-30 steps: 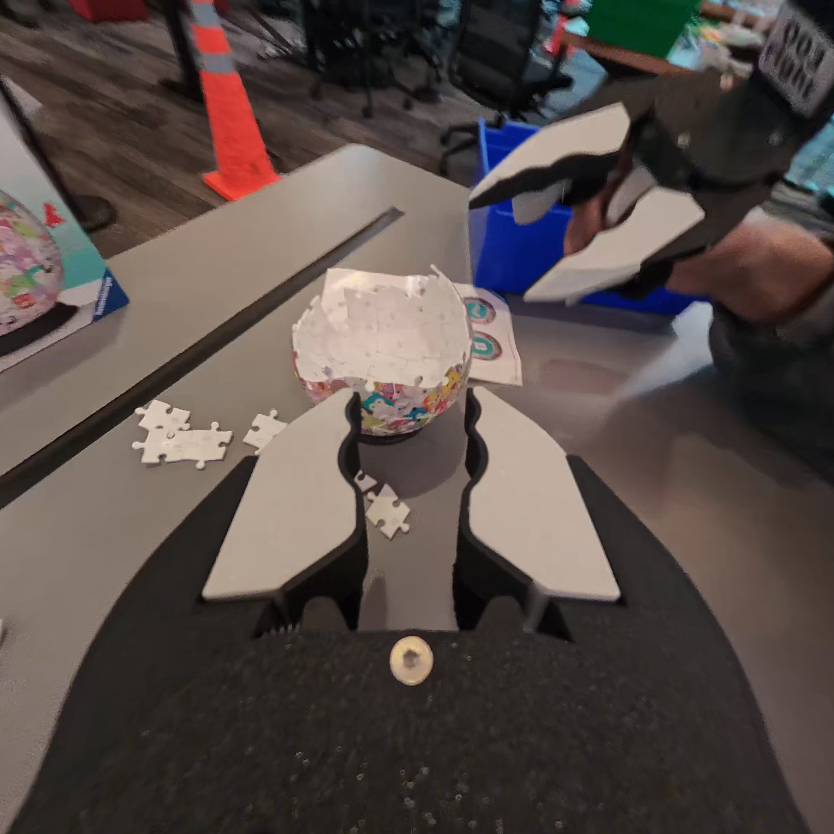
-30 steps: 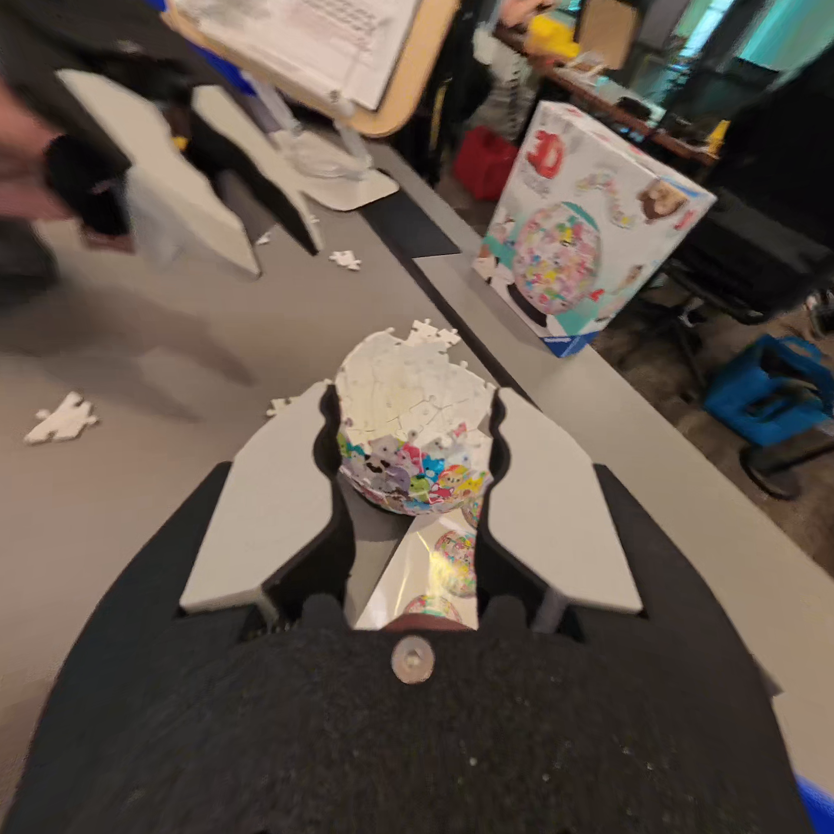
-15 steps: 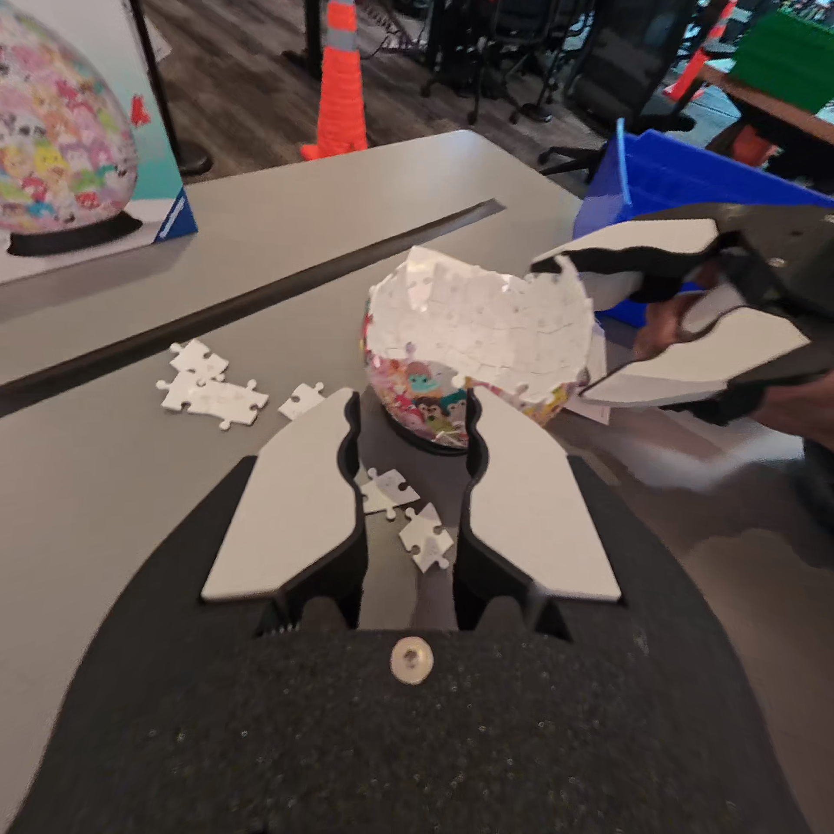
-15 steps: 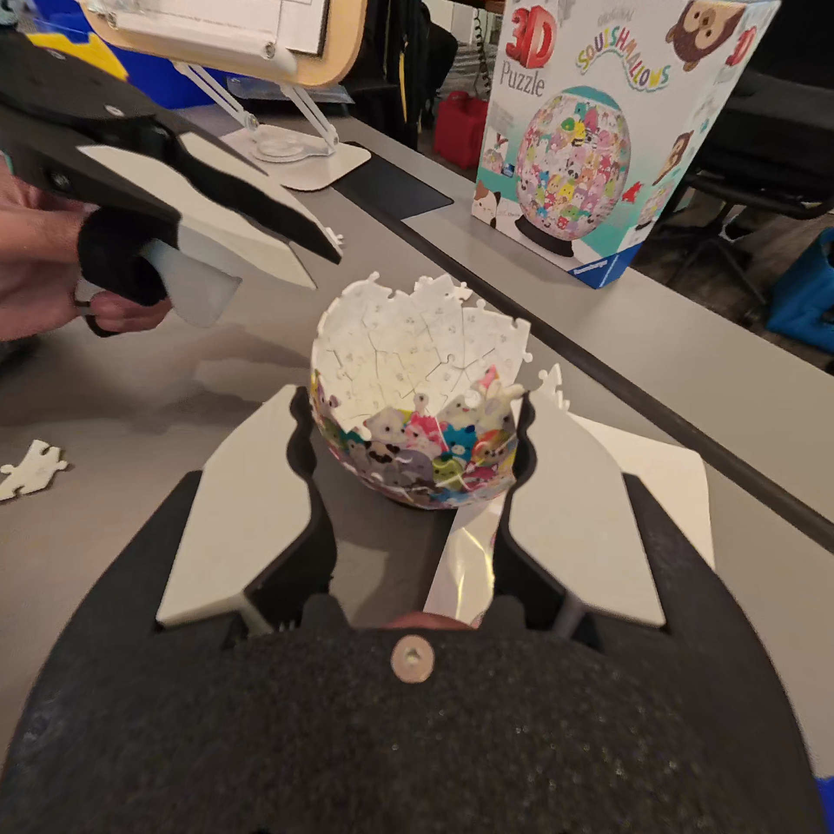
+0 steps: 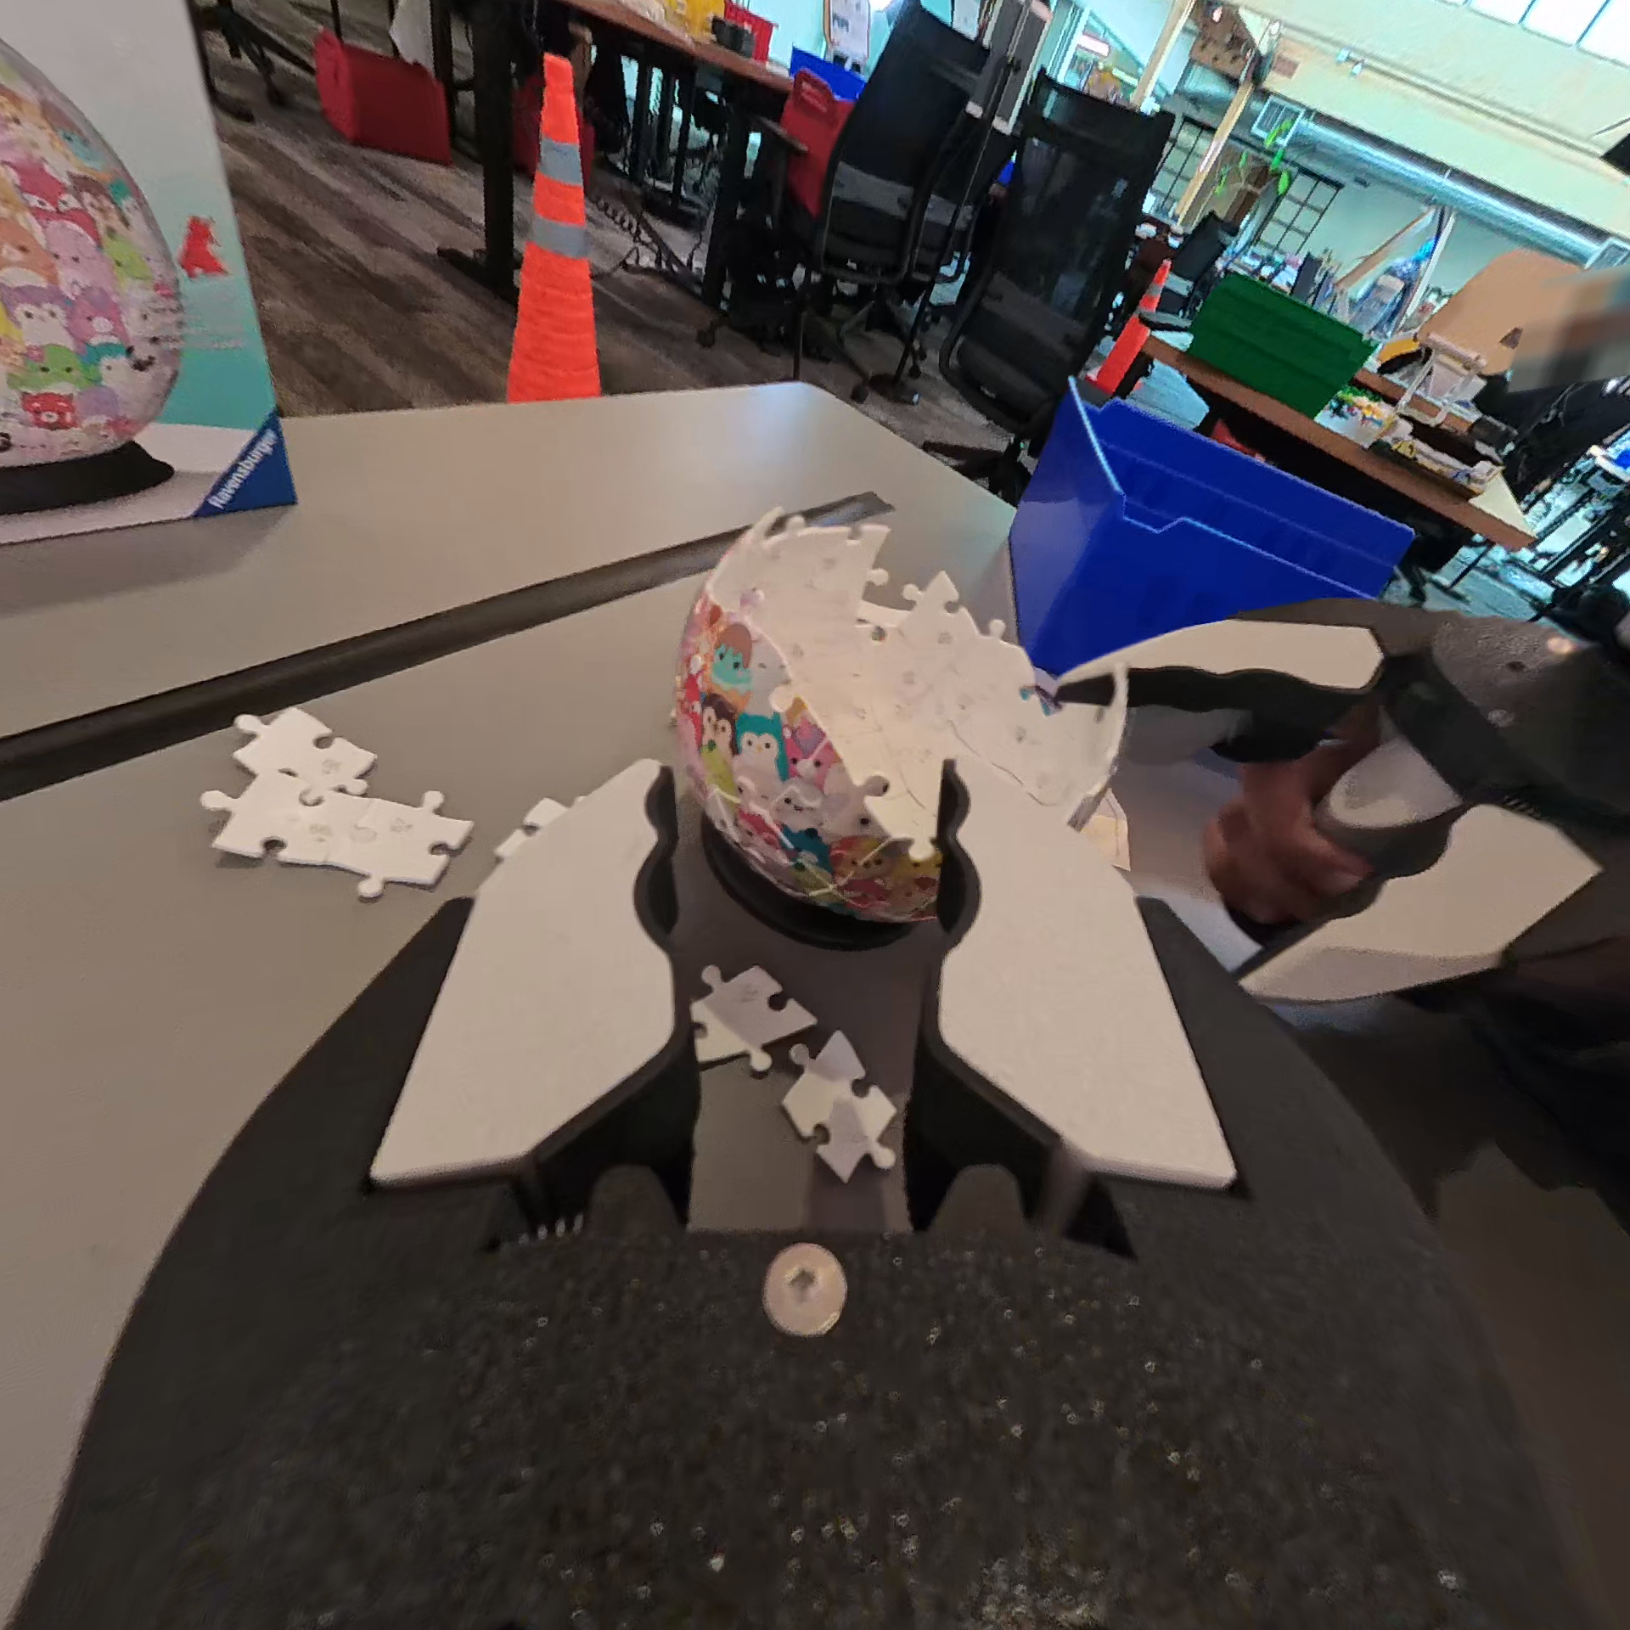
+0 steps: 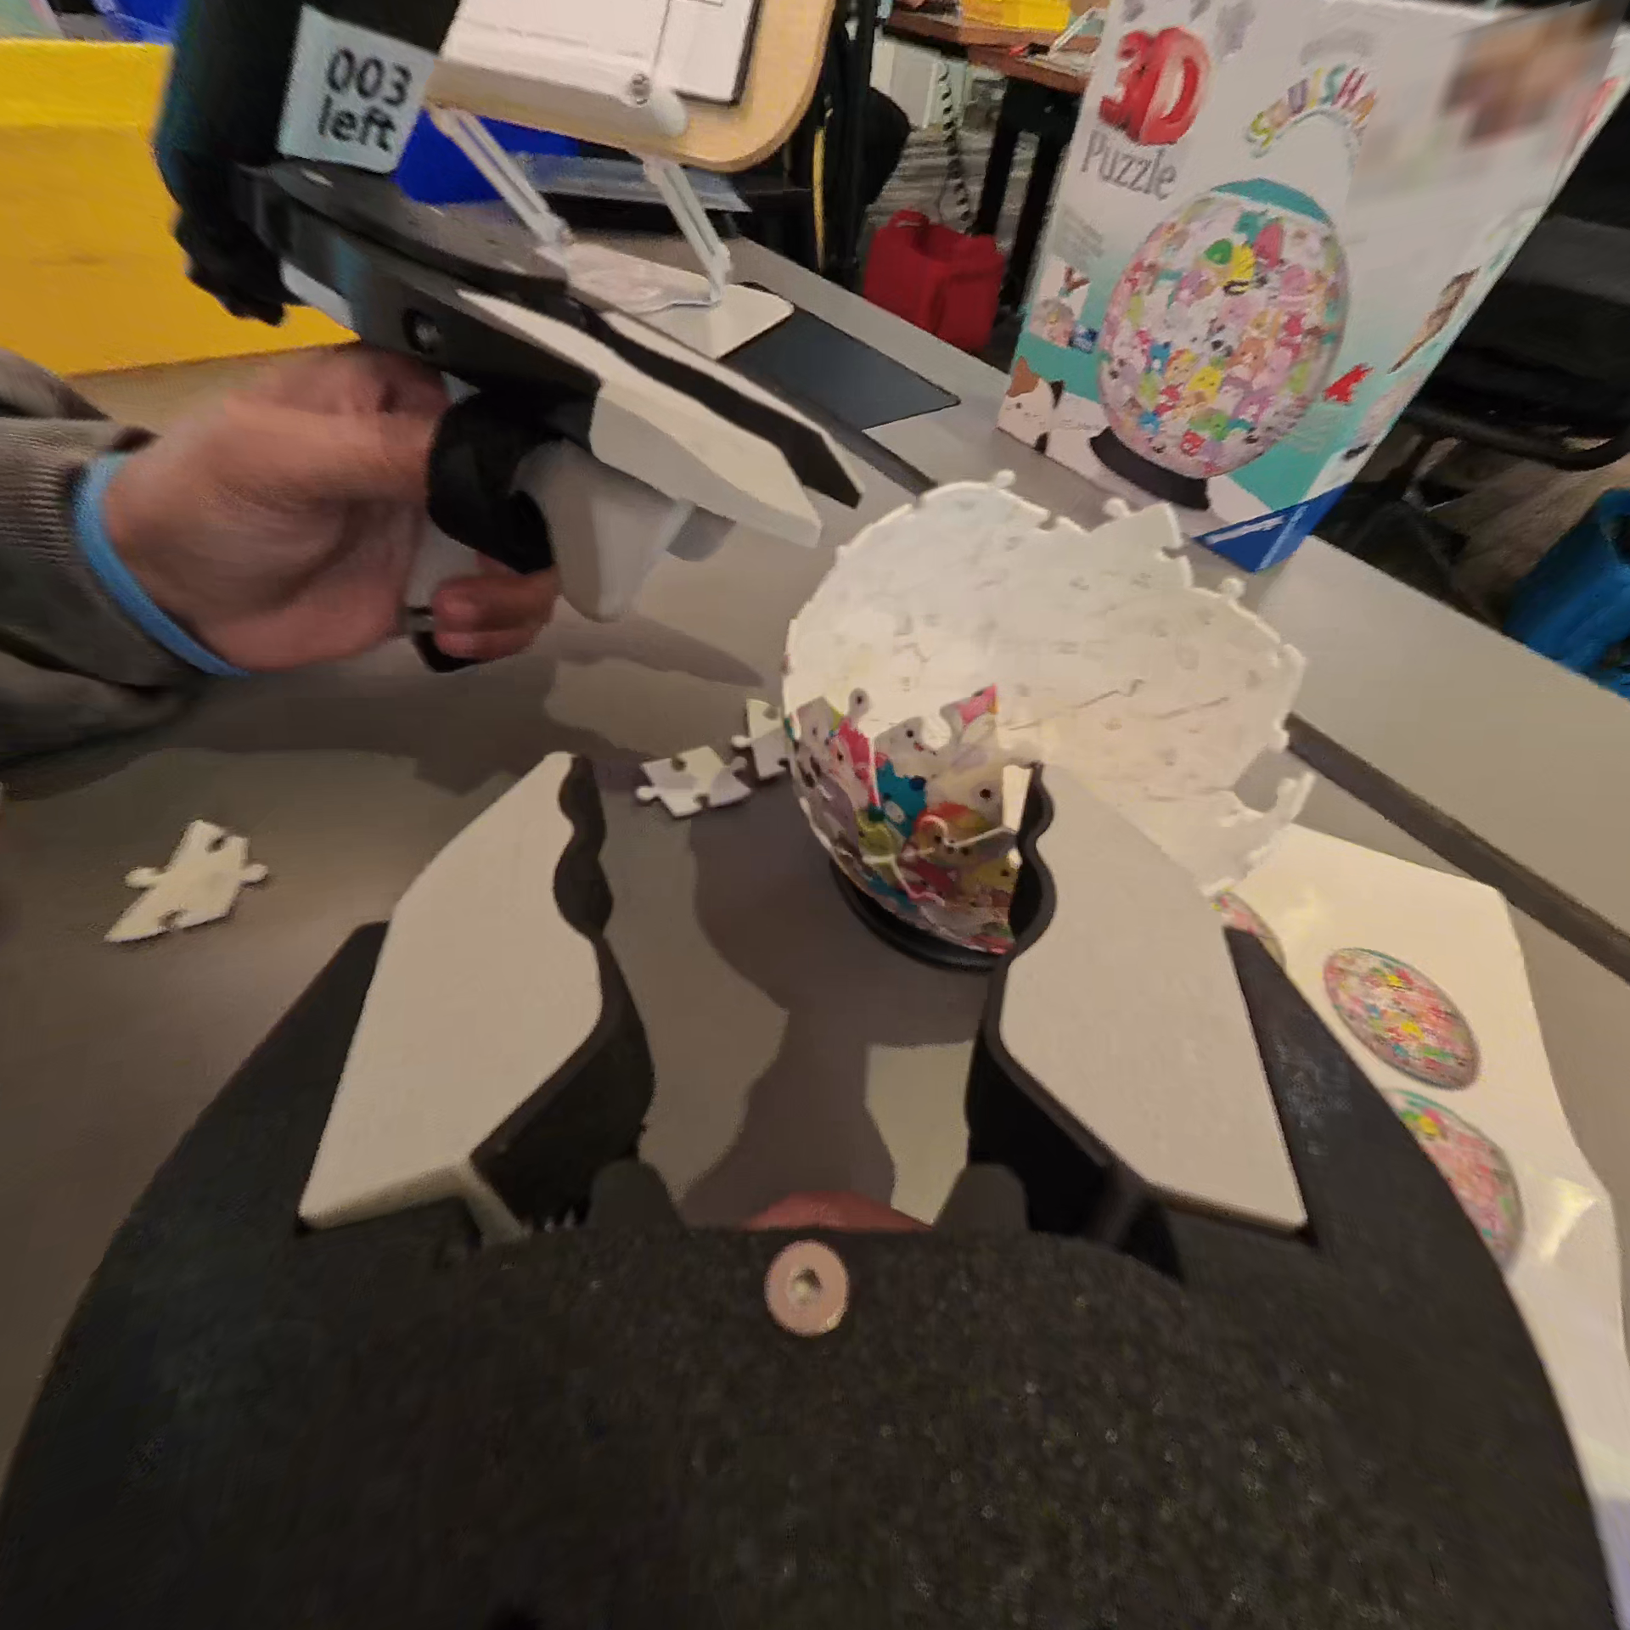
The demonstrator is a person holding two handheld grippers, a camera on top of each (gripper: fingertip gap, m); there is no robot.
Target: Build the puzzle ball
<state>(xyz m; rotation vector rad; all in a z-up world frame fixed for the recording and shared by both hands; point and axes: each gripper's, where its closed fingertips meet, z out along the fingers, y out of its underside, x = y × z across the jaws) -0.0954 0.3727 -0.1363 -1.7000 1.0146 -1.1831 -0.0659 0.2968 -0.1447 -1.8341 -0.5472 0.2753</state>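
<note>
Right gripper (image 6: 807, 794) jaws apart, straddling puzzle ball (image 6: 1014, 706) rim, left gripper (image 5: 803, 825) parted, empty

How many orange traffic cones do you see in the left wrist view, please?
2. The near cone stands on the floor just beyond the table; the far cone is farther back right, near the green bins. Others may be hidden.

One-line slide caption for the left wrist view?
Open left gripper faces the half-built puzzle ball; right gripper approaches its rim.
</note>
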